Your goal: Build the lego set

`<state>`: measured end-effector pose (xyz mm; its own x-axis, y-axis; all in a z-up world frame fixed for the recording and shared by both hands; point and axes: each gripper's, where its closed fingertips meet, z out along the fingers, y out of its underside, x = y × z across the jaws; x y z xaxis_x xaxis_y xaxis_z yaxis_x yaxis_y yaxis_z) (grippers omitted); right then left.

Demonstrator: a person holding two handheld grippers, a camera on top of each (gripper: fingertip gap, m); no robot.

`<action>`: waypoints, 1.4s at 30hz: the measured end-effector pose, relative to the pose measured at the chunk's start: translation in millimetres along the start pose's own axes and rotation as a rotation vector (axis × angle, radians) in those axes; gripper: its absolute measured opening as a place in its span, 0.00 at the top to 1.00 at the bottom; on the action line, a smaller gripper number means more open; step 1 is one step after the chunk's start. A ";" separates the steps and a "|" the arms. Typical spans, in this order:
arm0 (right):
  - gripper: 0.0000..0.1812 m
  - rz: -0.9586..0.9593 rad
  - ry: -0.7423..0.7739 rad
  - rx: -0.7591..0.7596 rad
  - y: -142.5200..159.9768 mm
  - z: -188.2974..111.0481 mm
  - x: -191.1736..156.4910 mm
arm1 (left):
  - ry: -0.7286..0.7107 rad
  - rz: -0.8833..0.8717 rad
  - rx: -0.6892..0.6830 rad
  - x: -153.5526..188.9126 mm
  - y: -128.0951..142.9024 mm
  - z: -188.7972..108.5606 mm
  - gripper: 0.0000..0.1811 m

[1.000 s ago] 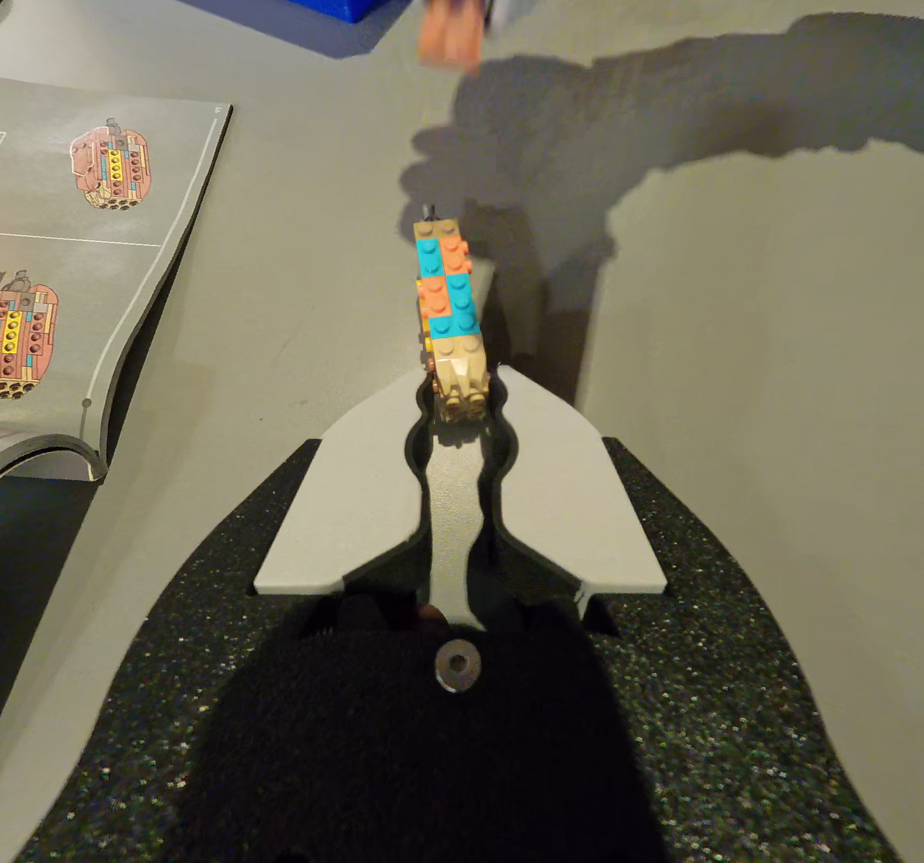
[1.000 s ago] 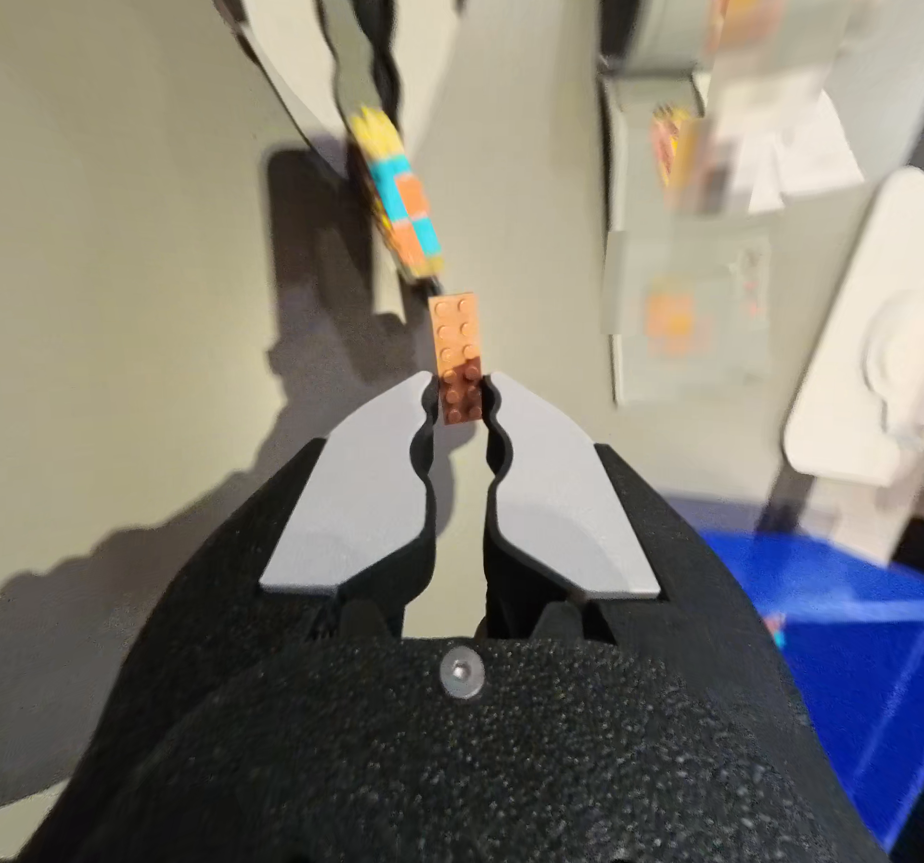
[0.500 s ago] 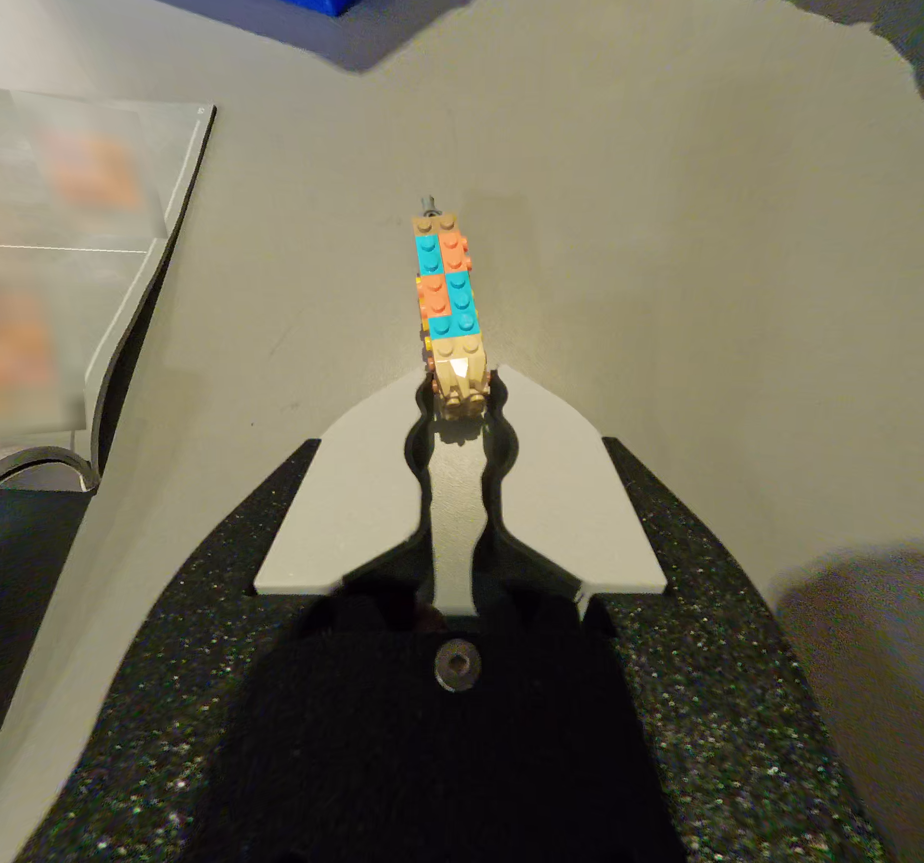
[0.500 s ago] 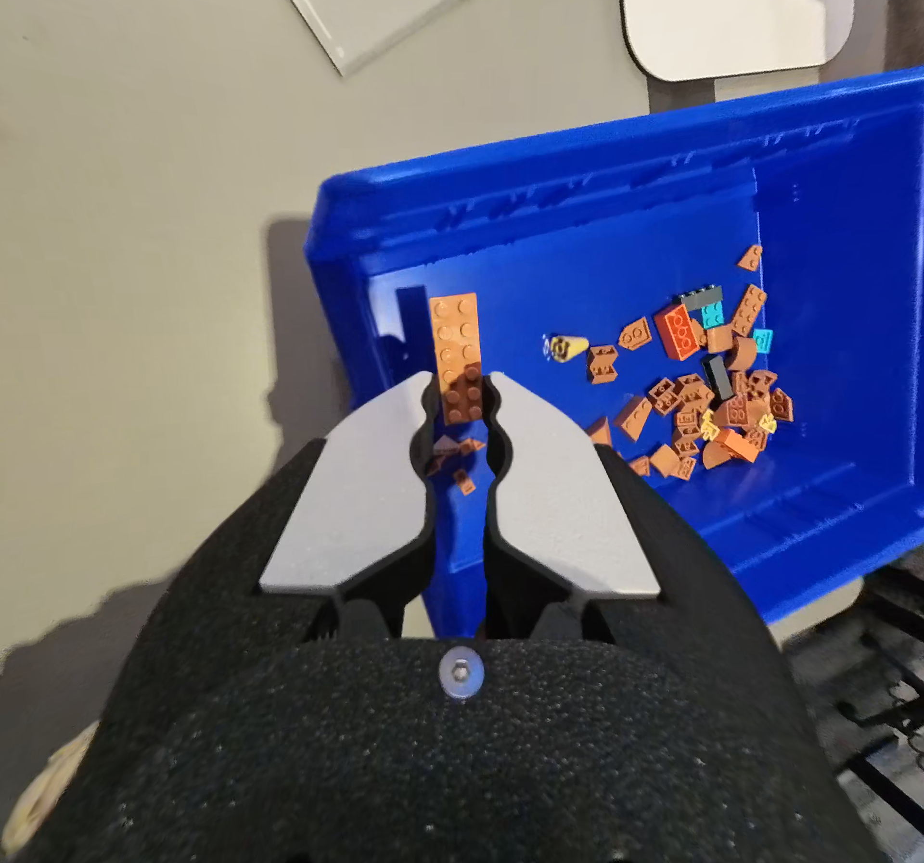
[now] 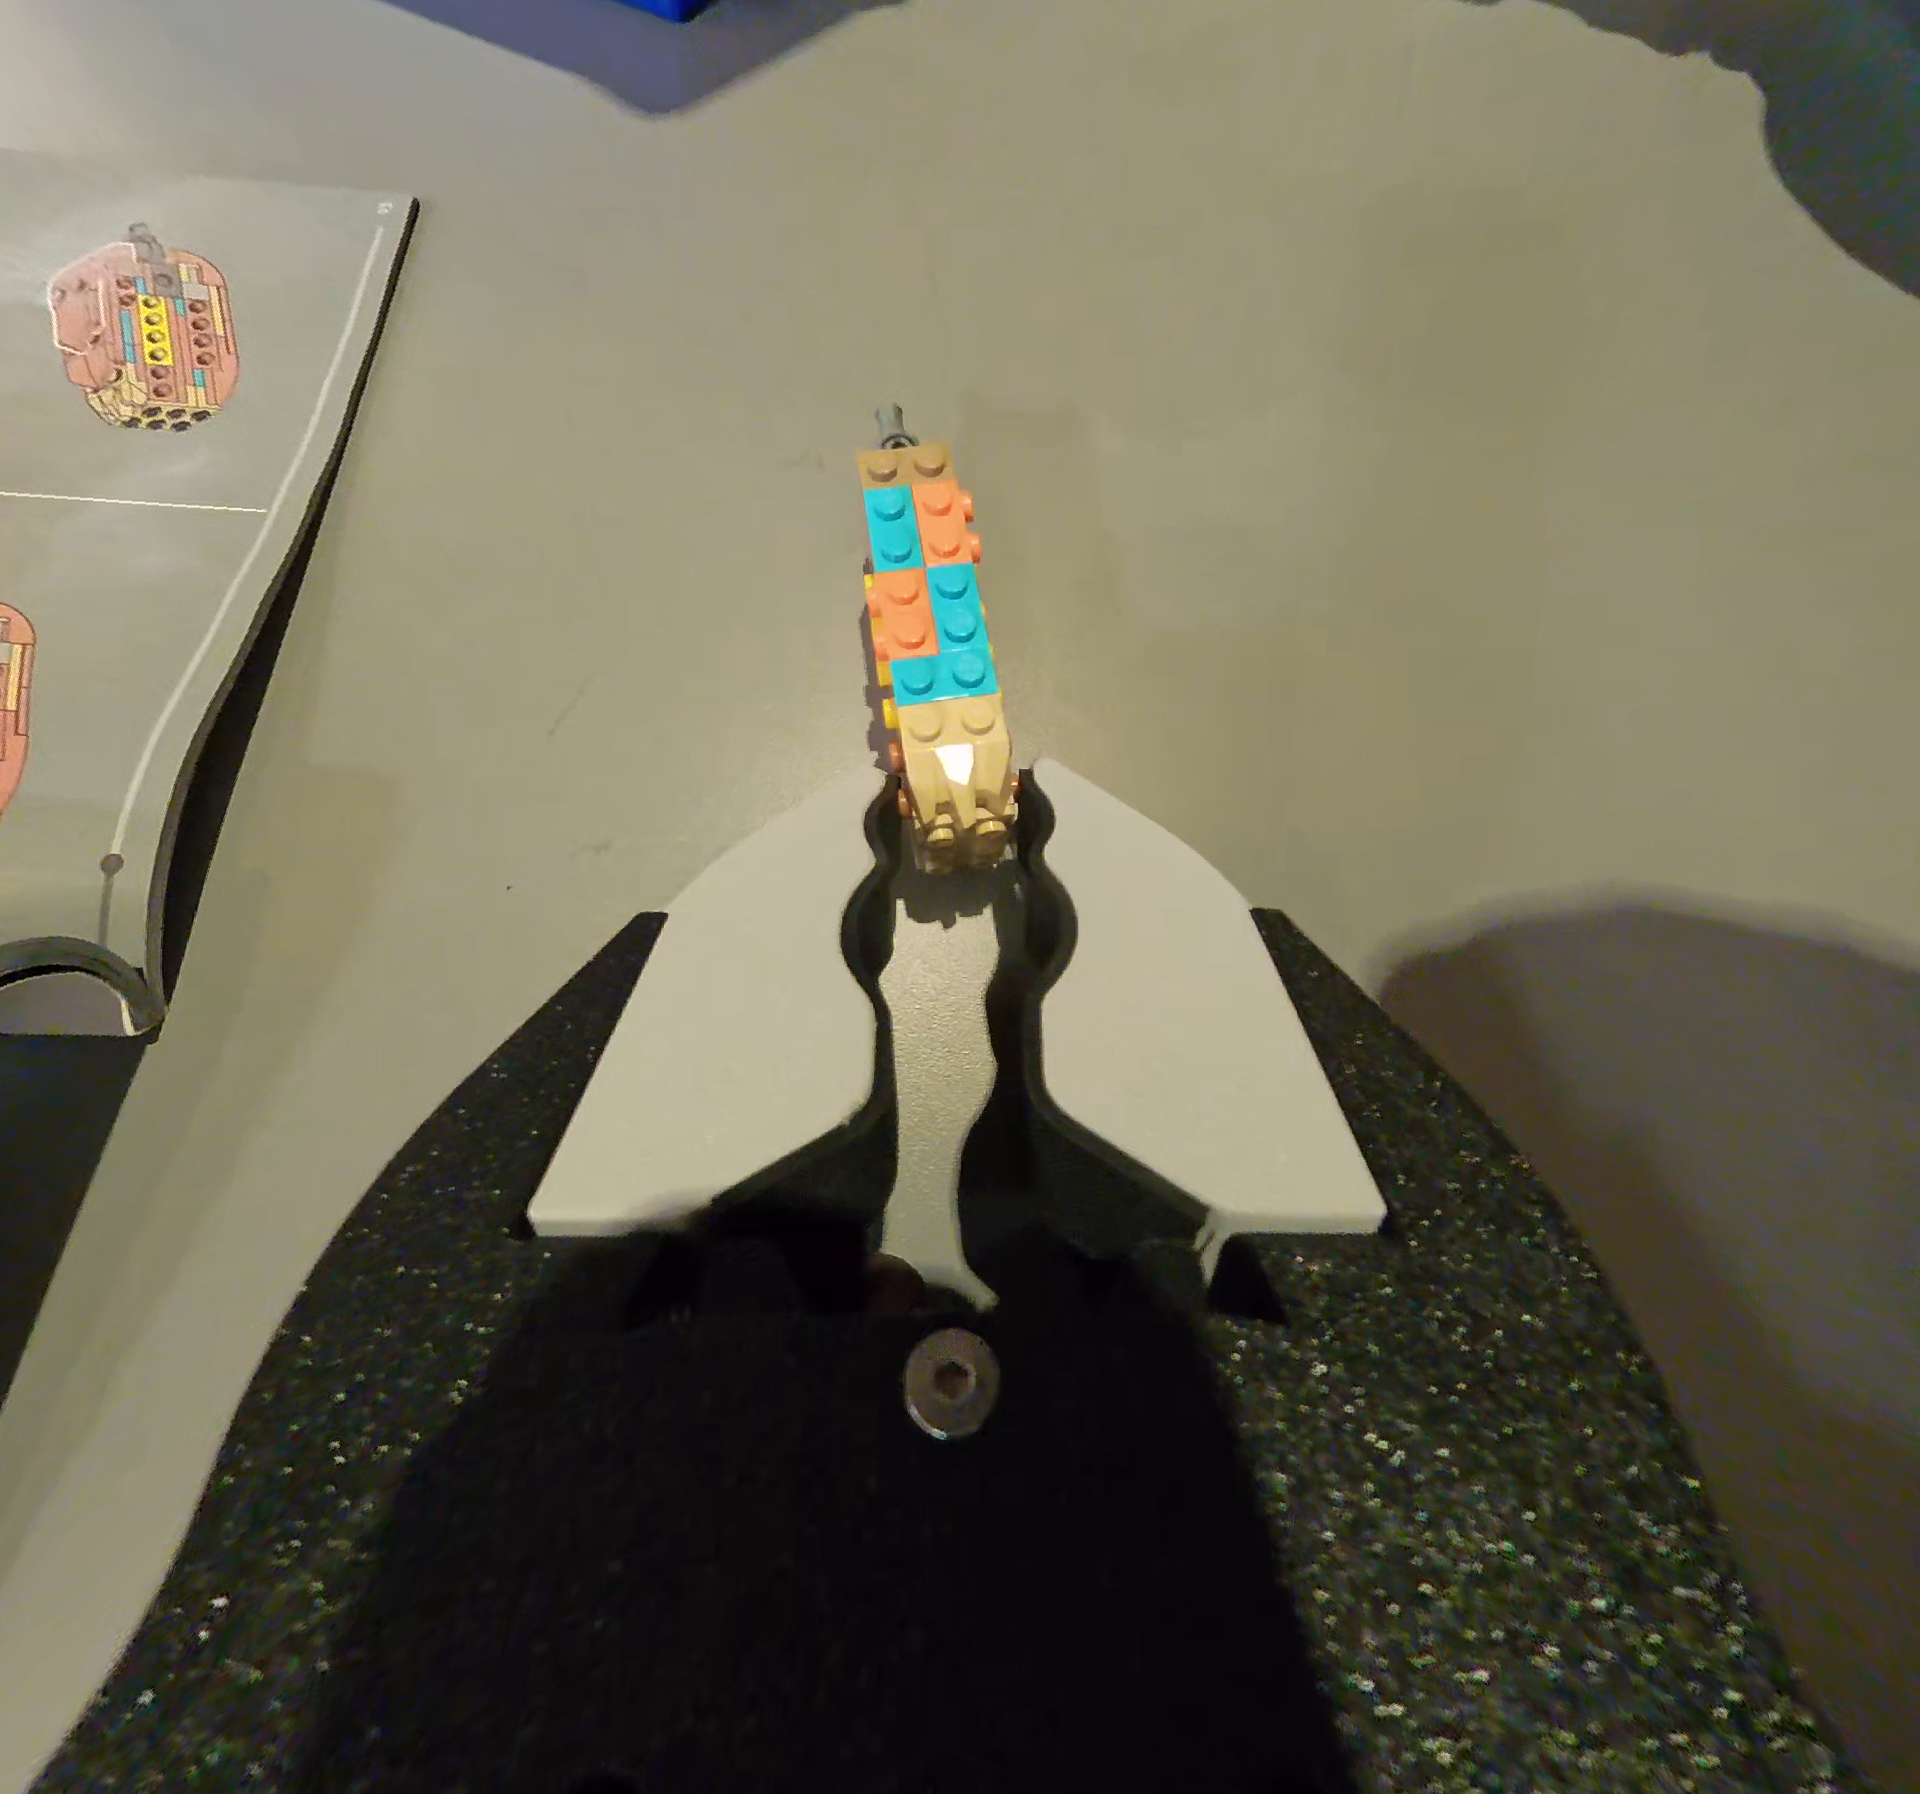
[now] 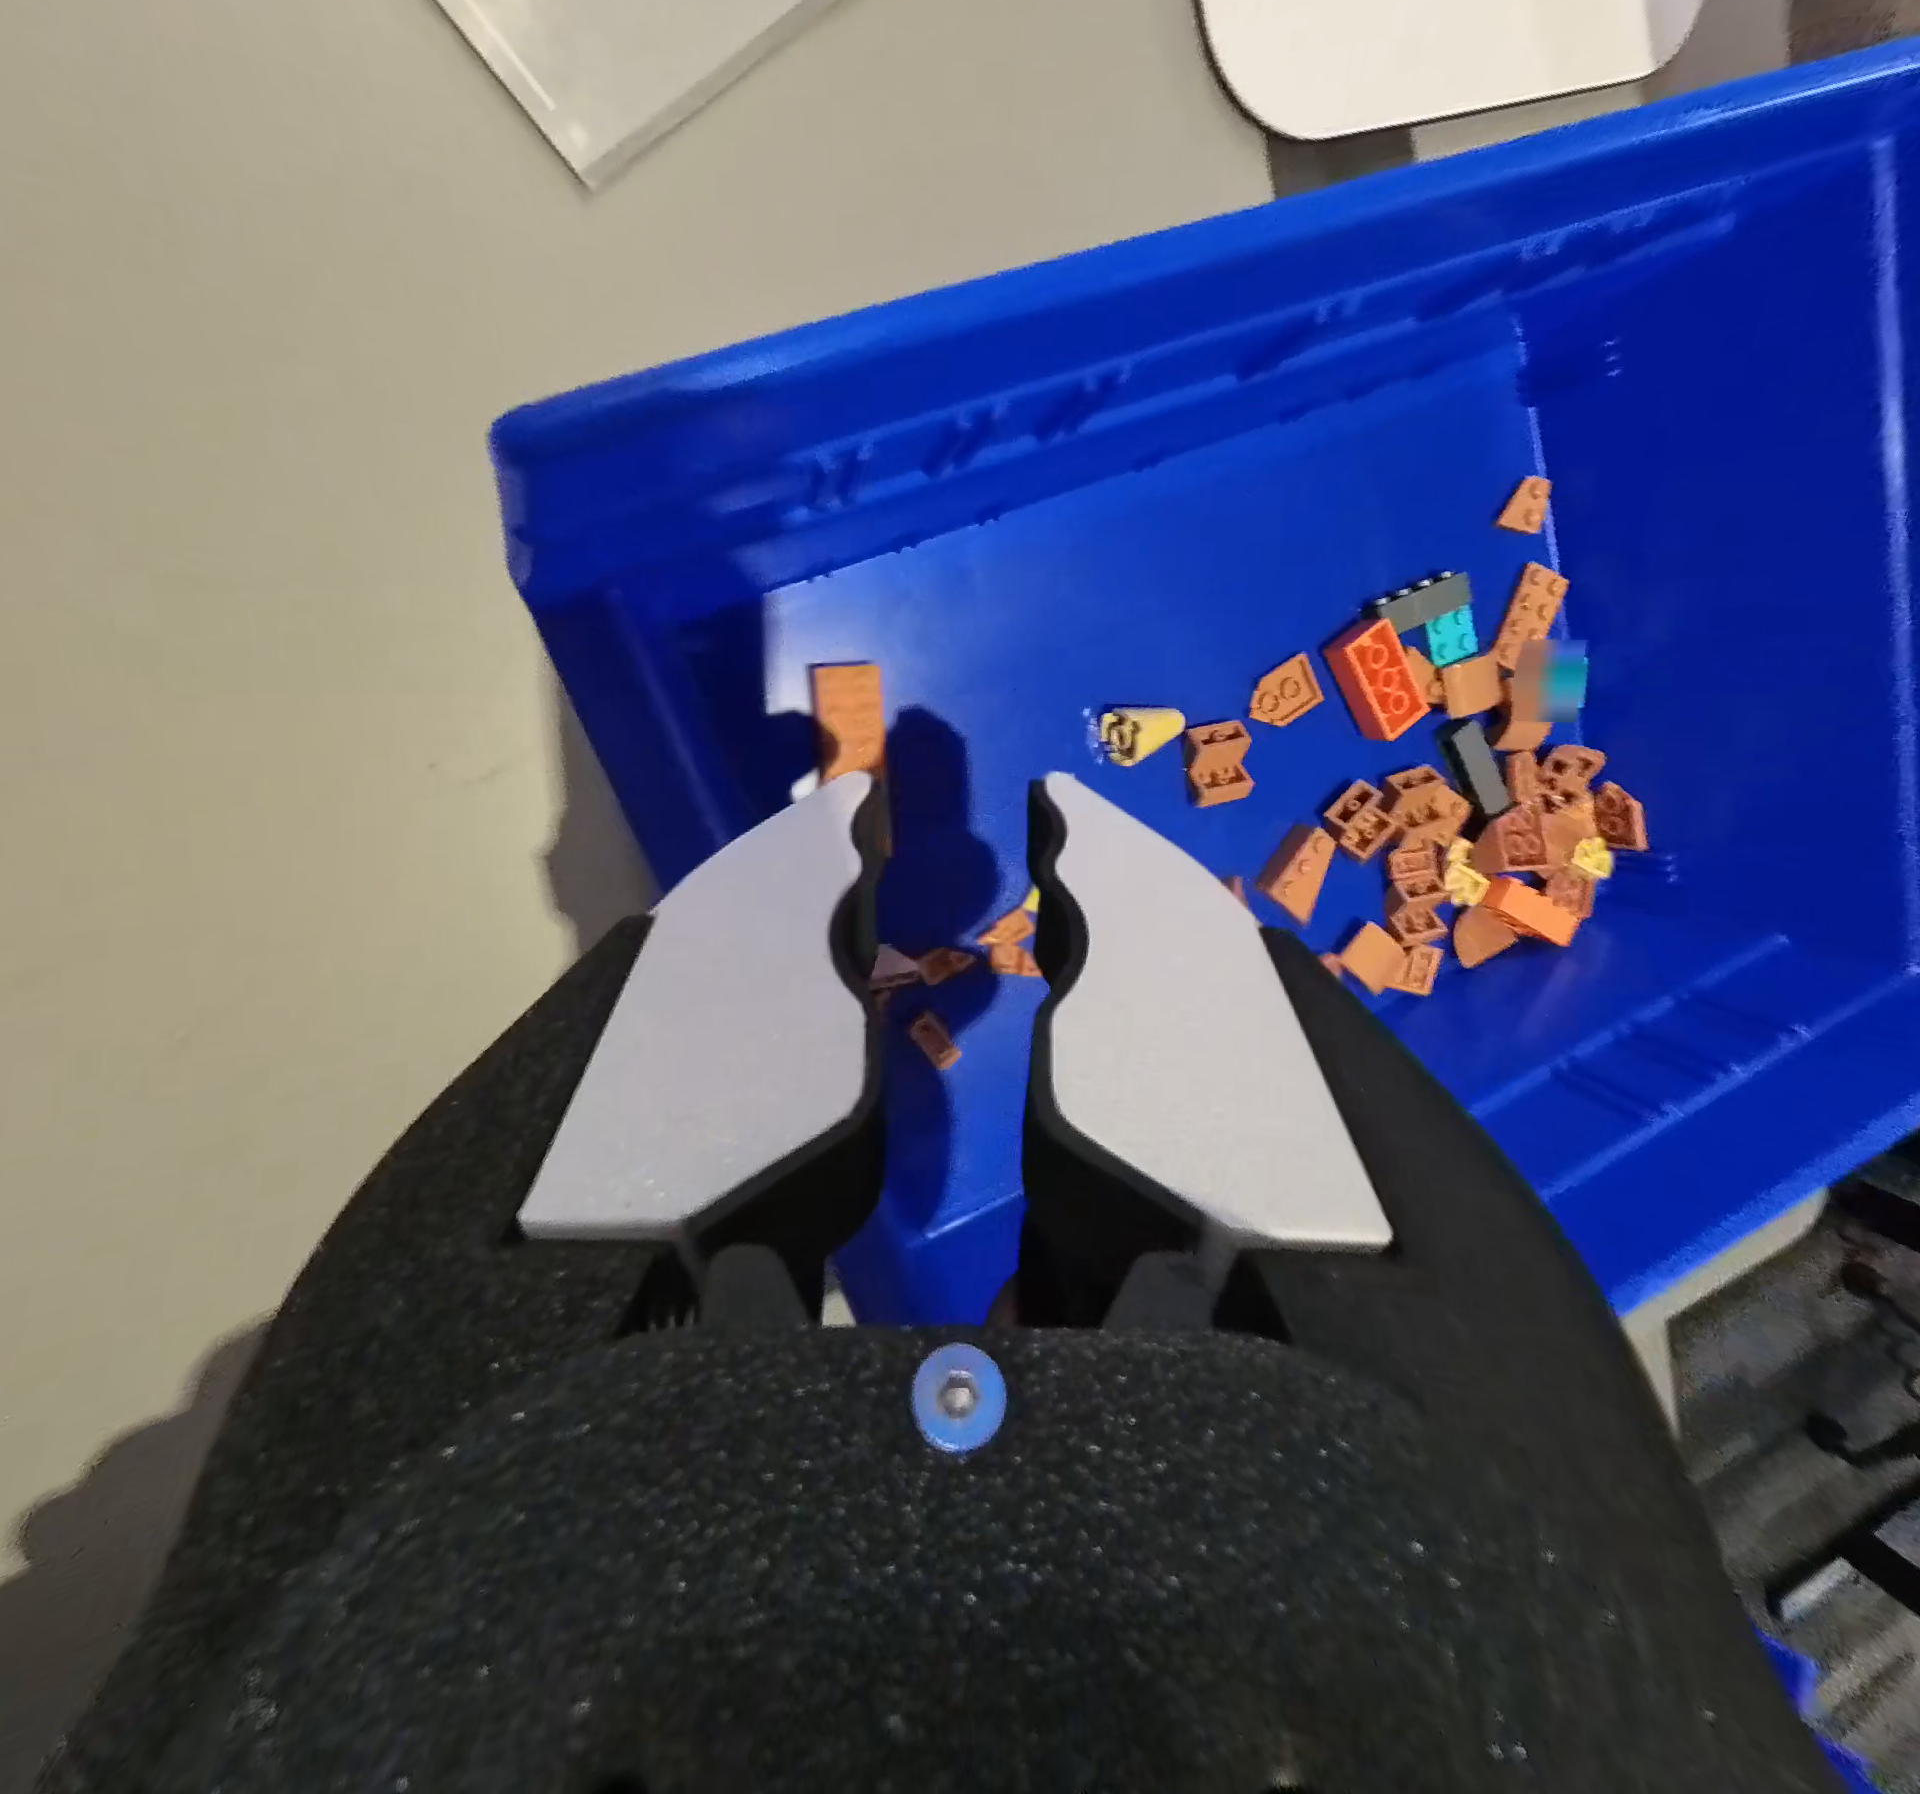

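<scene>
While my left gripper point(image 5: 956, 794) pinches the build point(image 5: 932, 622) lengthwise, my right gripper's point(image 6: 951, 794) fingers gape; orange plate point(image 6: 847, 731) lies just beyond-left.

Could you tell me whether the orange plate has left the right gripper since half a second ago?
Yes: the orange plate dropped leftward, out of the open right gripper, inside the blue bin.

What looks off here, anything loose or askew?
One orange plate is blurred and free just off the open right gripper, over the blue bin's near-left corner, apart from the loose brick pile. Left gripper grips the striped assembly squarely; nothing else stands out.
</scene>
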<state>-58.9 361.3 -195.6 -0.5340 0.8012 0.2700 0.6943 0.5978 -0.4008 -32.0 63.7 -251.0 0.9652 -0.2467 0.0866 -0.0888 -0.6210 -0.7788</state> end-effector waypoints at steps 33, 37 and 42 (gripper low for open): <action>0.87 0.125 0.069 -0.054 -9.5 32.6 116.7 | -0.008 -0.012 0.012 -1.6 -0.7 -1.5 0.88; 0.87 0.126 0.072 -0.049 -11.2 31.8 118.4 | -0.009 -0.009 0.009 -1.2 -0.3 -1.2 0.88; 0.87 0.155 0.065 -0.041 -13.5 35.6 125.1 | -0.011 -0.004 0.009 -0.9 -0.2 -1.2 0.88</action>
<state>-152.3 452.5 -187.6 -0.3874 0.8833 0.2642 0.7860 0.4662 -0.4061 -33.2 63.1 -250.2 0.9681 -0.2362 0.0832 -0.0828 -0.6154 -0.7838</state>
